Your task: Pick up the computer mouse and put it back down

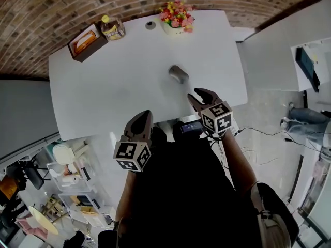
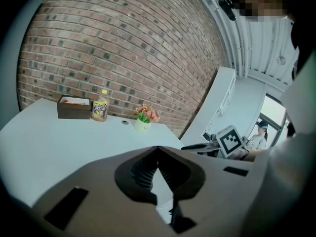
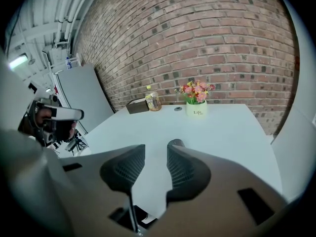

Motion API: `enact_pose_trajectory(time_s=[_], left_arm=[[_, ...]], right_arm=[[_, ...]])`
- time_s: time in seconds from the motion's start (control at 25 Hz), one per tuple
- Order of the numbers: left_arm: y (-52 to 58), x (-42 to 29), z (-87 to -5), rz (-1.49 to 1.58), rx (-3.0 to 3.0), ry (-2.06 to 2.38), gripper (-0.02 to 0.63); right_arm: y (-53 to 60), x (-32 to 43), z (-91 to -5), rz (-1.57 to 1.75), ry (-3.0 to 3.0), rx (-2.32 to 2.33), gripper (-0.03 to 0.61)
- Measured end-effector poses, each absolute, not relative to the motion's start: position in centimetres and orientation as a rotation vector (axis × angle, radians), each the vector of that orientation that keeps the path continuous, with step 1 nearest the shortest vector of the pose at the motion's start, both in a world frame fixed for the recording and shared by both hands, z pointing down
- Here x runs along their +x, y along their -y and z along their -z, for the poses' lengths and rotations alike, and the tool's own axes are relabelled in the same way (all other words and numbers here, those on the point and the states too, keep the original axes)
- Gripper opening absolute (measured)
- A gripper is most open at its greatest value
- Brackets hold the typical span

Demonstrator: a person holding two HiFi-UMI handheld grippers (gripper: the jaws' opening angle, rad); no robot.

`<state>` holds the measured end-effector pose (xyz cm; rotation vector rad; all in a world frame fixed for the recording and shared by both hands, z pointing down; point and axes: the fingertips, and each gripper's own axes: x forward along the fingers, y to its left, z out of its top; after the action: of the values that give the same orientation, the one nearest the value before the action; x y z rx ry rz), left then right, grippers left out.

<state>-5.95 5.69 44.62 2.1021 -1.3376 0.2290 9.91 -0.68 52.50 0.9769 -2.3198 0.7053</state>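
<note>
A grey computer mouse (image 1: pixel 178 74) lies on the white table (image 1: pixel 119 81), right of its middle. My right gripper (image 1: pixel 195 94) hangs over the table's near edge, a short way in front of the mouse, and stands open with nothing between its fingers. In the right gripper view the mouse (image 3: pixel 176 142) peeks out just beyond the tip of the right finger (image 3: pixel 185 169), apart from both pads. My left gripper (image 1: pixel 144 115) sits further left at the near edge, well clear of the mouse. Its jaws meet at the tips in the left gripper view (image 2: pixel 158 148), with nothing held.
Along the table's far edge stand a brown box (image 1: pixel 87 41), a yellow-lidded jar (image 1: pixel 113 28), a small round disc (image 1: pixel 150 25) and a white pot of flowers (image 1: pixel 176 15). A brick wall runs behind the table. Shelves and clutter lie on the floor at lower left.
</note>
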Motion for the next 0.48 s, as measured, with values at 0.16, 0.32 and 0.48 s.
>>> enact_pose_trajectory(time_s=[0.16, 0.32, 0.48], left_arm=[[-5.9, -6.0, -44.7, -0.226, 2.096, 1.342, 0.014], [-6.1, -6.1, -44.6, -0.230, 2.094, 1.343, 0.014], [-6.3, -6.6, -44.5, -0.218, 2.080, 1.361, 0.014]], right_arm=[[1.2, 9.5, -53.7, -0.699, 2.302, 0.956, 0.175], [1.4, 8.9, -54.8, -0.709, 2.292, 0.932, 0.190], [1.2, 8.4, -55.5, -0.719, 2.285, 0.910, 0.213]])
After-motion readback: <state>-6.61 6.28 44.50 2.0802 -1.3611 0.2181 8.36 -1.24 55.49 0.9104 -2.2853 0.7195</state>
